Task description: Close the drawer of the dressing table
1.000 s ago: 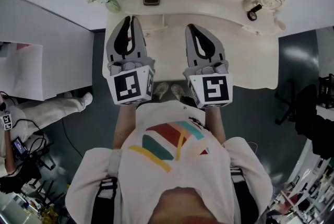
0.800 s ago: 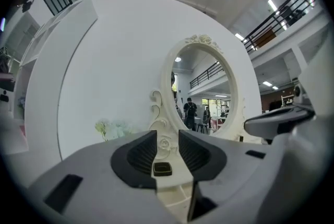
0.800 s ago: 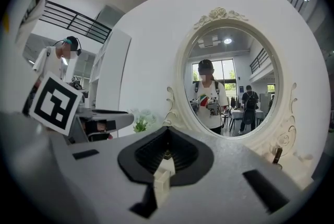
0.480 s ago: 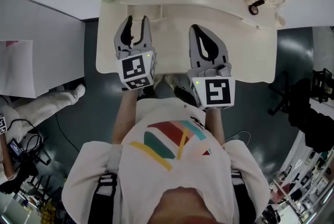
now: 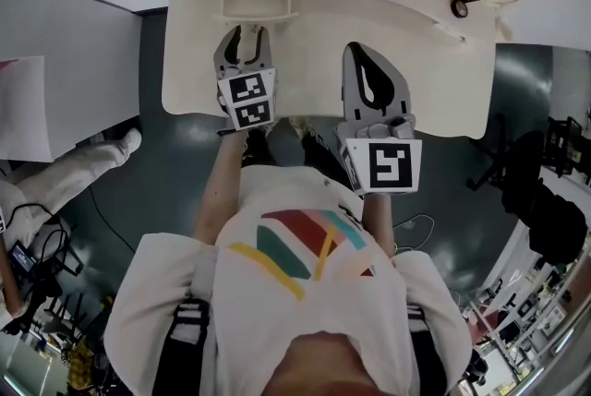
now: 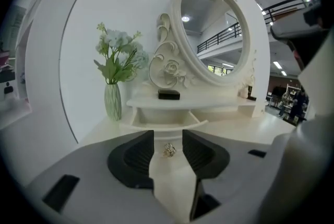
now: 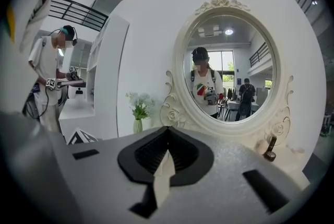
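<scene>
drawer (image 6: 165, 119) lying open at centre of left gripper view | left gripper (image 6: 168, 137) jaws just opening wide, knob (image 6: 168, 150) showing in the gap, not pinched | right gripper (image 7: 168, 134) idling closed, empty | advising: pushing the front squarely at the knob, easing in flush

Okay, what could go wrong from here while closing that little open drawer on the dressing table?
The jaws of the left gripper have just been opening; the knob shows between them, untouched. Closing them off centre may slip off that small knob. Pushing the open drawer from one side might skew and jam it. The vase of flowers stands close to the drawer's left; a sideways drift could tip it.
</scene>
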The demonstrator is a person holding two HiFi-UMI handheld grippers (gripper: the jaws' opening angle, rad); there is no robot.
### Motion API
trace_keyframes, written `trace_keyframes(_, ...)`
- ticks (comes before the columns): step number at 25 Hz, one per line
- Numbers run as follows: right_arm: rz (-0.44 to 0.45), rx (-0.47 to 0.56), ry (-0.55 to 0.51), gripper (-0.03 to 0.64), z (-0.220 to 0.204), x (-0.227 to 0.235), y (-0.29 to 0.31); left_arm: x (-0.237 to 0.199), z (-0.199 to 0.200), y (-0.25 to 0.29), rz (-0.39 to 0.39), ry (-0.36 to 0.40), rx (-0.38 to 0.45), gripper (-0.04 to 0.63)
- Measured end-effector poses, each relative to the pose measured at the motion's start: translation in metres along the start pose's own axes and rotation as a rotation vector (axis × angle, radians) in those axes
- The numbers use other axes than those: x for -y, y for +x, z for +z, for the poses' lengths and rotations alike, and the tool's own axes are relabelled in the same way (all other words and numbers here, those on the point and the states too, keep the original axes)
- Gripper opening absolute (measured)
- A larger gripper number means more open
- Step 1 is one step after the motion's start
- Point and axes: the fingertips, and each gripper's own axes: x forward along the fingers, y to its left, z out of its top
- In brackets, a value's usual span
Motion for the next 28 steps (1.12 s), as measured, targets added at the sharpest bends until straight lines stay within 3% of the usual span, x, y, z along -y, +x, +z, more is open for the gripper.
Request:
trace_keyframes(13,-0.052,-0.028,0.009,0.0,-0.013,0.006,-0.012,0.004,-0.036,0.022,-0.033,0.021,-0.103,0.153)
trace_keyframes(23,-0.058,-0.04,0.007,0.0,-0.019,0.006,-0.009,0.005,-0.043,0.028,-0.037,0.059,-0.129,0.091)
trace_keyframes(28,-0.055,-0.044,0.001,0.0,-0.02,0.006,-0.008,0.006,-0.042,0.027,-0.036,0.064,-0.127,0.091)
